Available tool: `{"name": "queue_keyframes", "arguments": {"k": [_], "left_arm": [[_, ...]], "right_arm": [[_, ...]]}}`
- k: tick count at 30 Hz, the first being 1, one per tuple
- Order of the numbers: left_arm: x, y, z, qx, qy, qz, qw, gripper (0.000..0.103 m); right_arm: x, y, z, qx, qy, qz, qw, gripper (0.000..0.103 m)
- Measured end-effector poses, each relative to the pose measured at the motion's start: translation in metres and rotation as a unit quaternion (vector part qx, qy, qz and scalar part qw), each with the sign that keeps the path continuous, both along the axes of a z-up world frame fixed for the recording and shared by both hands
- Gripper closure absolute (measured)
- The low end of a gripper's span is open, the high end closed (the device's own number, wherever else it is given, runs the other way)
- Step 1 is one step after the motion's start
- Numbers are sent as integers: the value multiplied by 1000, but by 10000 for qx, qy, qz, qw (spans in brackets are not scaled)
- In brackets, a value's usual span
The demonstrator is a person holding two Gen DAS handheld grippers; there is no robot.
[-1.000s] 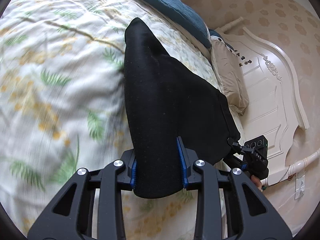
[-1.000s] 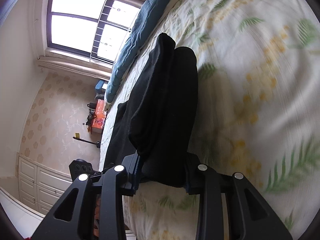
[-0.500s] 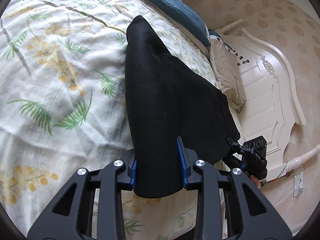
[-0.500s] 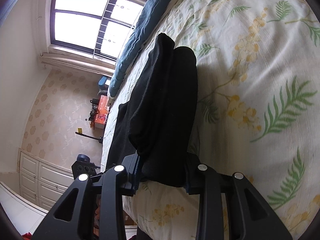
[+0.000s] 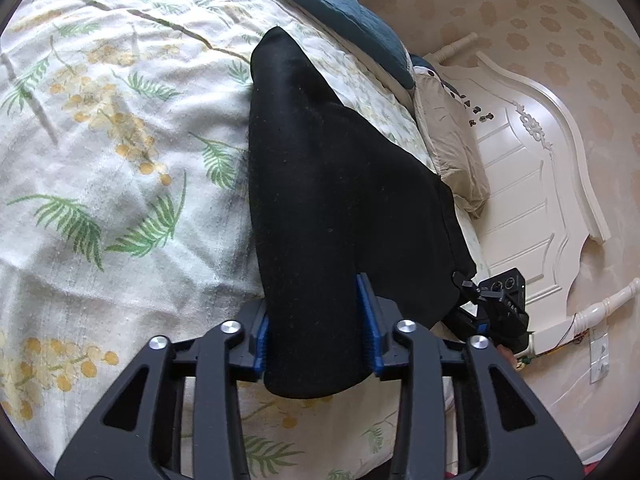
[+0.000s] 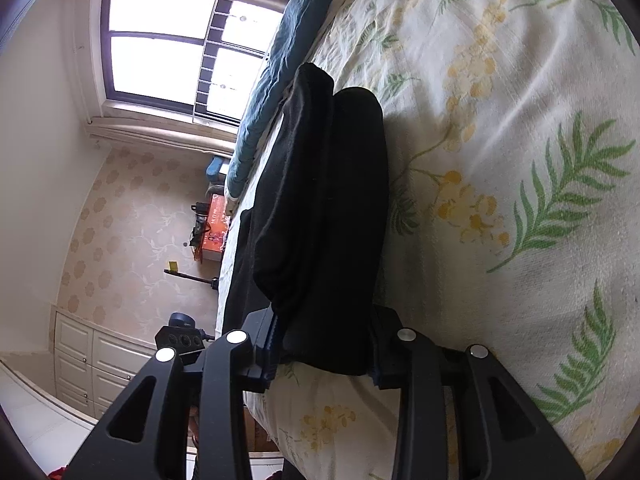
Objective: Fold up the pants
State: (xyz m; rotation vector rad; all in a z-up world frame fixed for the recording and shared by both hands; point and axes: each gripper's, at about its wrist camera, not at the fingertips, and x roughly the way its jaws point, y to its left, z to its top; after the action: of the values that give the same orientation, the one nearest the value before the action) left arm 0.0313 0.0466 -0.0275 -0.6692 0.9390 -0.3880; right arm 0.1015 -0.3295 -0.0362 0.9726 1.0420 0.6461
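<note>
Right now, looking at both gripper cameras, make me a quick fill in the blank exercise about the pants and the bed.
1. The pants clamped in the left gripper are ____ in color.
2. The bedspread under them is printed with green ____.
3. The right gripper is shut on the ____.
4. Daylight enters through a ____ in the right wrist view.

Missing words: black; leaves; pants; window

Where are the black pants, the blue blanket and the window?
black pants point(image 5: 328, 184), left wrist view, middle of the cloth
blue blanket point(image 5: 340, 8), left wrist view, its top surface
window point(image 6: 160, 46), right wrist view, the glass
</note>
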Motion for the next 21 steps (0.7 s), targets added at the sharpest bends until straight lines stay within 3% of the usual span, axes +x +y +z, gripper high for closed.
{"name": "queue_keyframes", "arguments": {"k": [9,13,15,21], "left_arm": [[-11,-6,6,736,-189,251,9968,34],[-17,-4,6,847,-205,375,9955,30],[-21,-5,8,1019,-231,467,9934,22],[-37,-16,20,1693,-424,722,9820,15]], "right_arm": [[-7,-3,2,46,-41,-71,10000,58],[-14,-6,3,33,-64,-119,9999,56],[-19,-8,4,17,-81,-155,9998,54],[-37,-5,13,-399,-202,-151,9989,50]]}}
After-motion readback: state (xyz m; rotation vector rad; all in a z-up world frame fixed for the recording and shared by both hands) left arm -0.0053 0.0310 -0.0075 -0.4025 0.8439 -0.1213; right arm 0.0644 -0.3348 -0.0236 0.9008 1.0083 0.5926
